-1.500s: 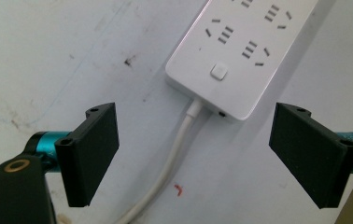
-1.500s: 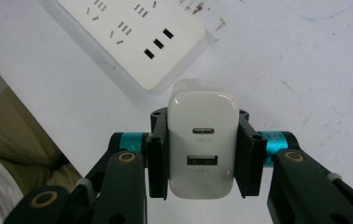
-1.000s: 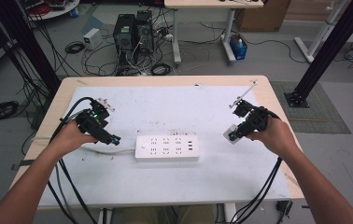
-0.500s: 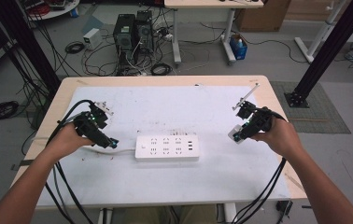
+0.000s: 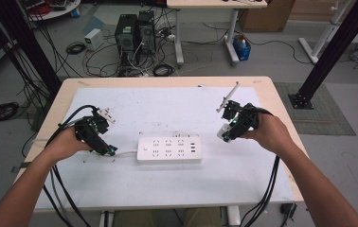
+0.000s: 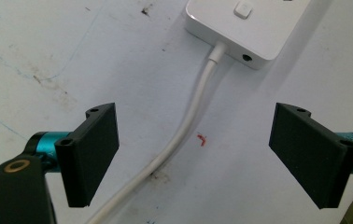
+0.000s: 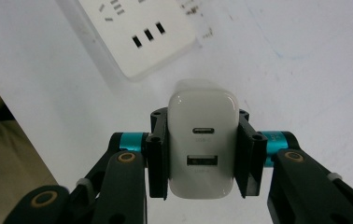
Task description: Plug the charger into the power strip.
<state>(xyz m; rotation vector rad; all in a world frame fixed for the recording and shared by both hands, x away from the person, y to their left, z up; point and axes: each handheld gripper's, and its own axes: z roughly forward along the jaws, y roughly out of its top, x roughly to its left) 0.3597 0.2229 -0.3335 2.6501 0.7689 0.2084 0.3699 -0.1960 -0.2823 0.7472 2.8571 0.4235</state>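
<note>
A white USB charger (image 7: 202, 149) is pinched between the jaws of the right gripper (image 5: 233, 126), held above the desk (image 5: 177, 101) toward its right edge, well apart from the power strip (image 5: 169, 150) lying near the desk's middle. The left gripper (image 5: 102, 145) rests just beside the strip's left end, jaws spread wide and empty, straddling the strip's white cord (image 6: 184, 135). Judged progress: charger picked up; carrying it over, aligning and plugging in are not yet done. The charger's two ports are seen in the right gripper view. The cord's entry into the strip is seen in the left gripper view.
</note>
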